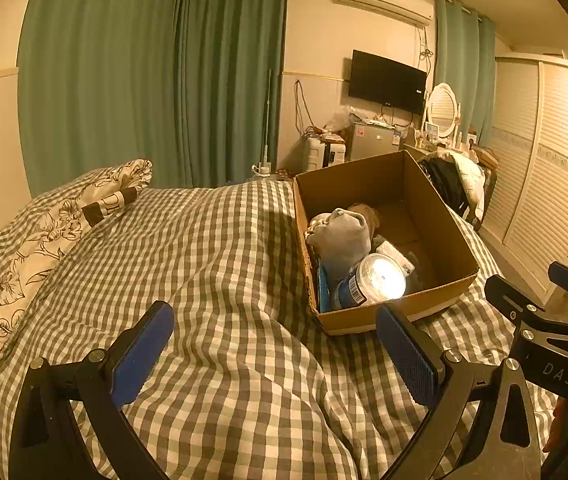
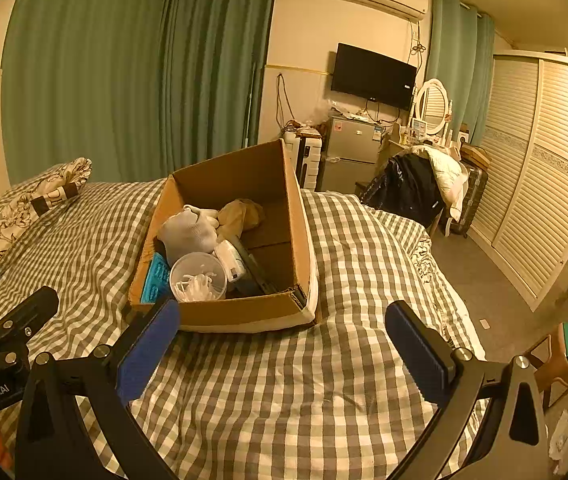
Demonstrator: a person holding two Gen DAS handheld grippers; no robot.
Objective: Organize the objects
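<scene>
Hovering over the checked bedspread (image 1: 223, 280), both grippers face a cardboard box (image 2: 239, 184) and hold nothing.

The left gripper (image 1: 275, 356) has its blue-padded fingers wide apart, the bedspread showing between them, and the right gripper (image 2: 284, 356) is spread just as wide. The box sits on the bed ahead of both, its near wall just beyond the fingertips. Inside, crowded toward the near left end, lie a pale grey glove (image 2: 191, 232), a round clear tub (image 2: 197, 280) with small white pieces in it, a blue tray (image 2: 155, 280) standing against the left wall, a small white packet (image 2: 231, 260) and a crumpled tan cloth (image 2: 241, 212). A flower-print pillow (image 1: 23, 256) lies well apart at the far left.
</scene>
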